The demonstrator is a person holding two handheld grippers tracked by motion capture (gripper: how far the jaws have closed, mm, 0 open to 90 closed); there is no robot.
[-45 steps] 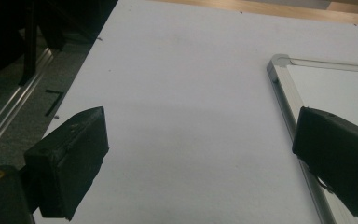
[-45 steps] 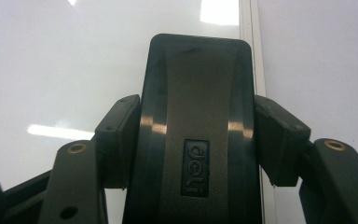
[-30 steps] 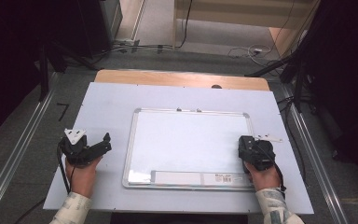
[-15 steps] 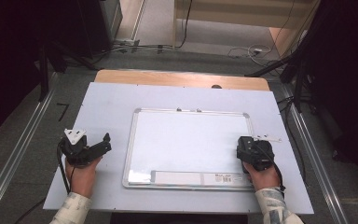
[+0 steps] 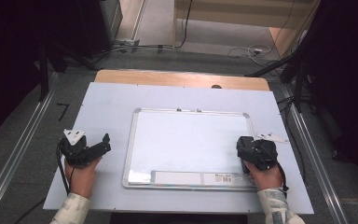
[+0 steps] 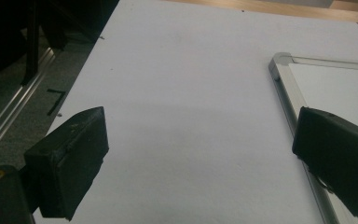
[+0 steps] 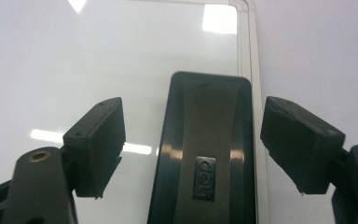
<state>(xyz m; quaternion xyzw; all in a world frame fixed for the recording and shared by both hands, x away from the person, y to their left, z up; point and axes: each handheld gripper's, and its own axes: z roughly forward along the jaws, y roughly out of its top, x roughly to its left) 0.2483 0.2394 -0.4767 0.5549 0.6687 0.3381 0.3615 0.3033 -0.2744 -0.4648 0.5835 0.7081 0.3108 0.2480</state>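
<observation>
A white whiteboard (image 5: pixel 191 140) with a silver frame lies flat in the middle of the pale table (image 5: pixel 112 100). On its right edge rests a black eraser (image 7: pixel 205 154) with a "deli" logo. My right gripper (image 7: pixel 200 121) is open, one jaw on each side of the eraser and neither touching it; in the high view this right gripper (image 5: pixel 251 145) sits over the board's right edge. My left gripper (image 5: pixel 99 146) rests open on the bare table left of the board. In the left gripper view the left gripper (image 6: pixel 200 154) holds nothing, with the whiteboard (image 6: pixel 335 88) frame by its right jaw.
A printed label strip (image 5: pixel 191 178) runs along the board's near edge. A wooden edge (image 5: pixel 182 79) shows behind the table. Metal rails (image 5: pixel 23 149) flank the table on both sides, and cables (image 5: pixel 242 51) lie on the floor beyond.
The right gripper has edged very slightly left over the board's edge. The left gripper has stayed where it was.
</observation>
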